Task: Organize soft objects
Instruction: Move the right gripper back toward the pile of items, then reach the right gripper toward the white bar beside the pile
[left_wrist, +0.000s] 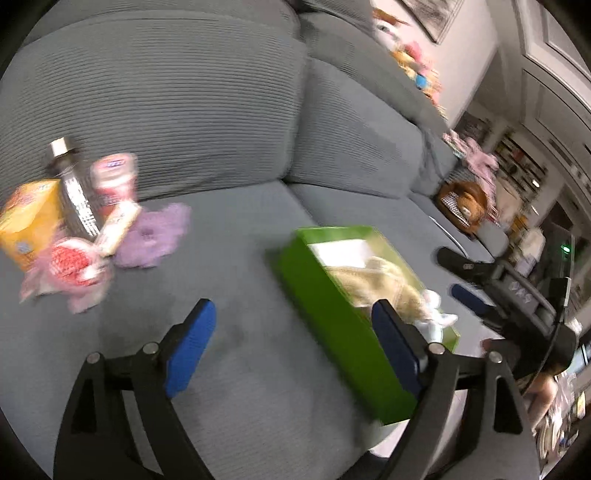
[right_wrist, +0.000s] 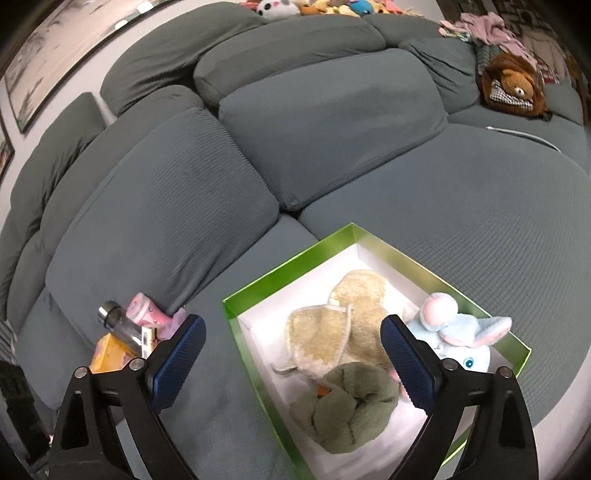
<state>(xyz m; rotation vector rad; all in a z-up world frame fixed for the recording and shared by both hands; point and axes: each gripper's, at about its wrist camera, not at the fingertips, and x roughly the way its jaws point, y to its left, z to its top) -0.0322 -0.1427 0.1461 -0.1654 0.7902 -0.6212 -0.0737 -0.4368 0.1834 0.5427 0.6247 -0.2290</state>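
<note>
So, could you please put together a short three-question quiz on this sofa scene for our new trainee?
1. True or false: the green cardboard box with the white lining sits on the grey sofa seat.
2. Which soft thing lies nearest the camera inside the box? A. the beige fuzzy cloth B. the olive green crumpled cloth C. the light blue plush elephant
3. Fill in: the right gripper and the left gripper both hold ____.

Key: 1 true. 2 B. 3 nothing; both stand open.
</note>
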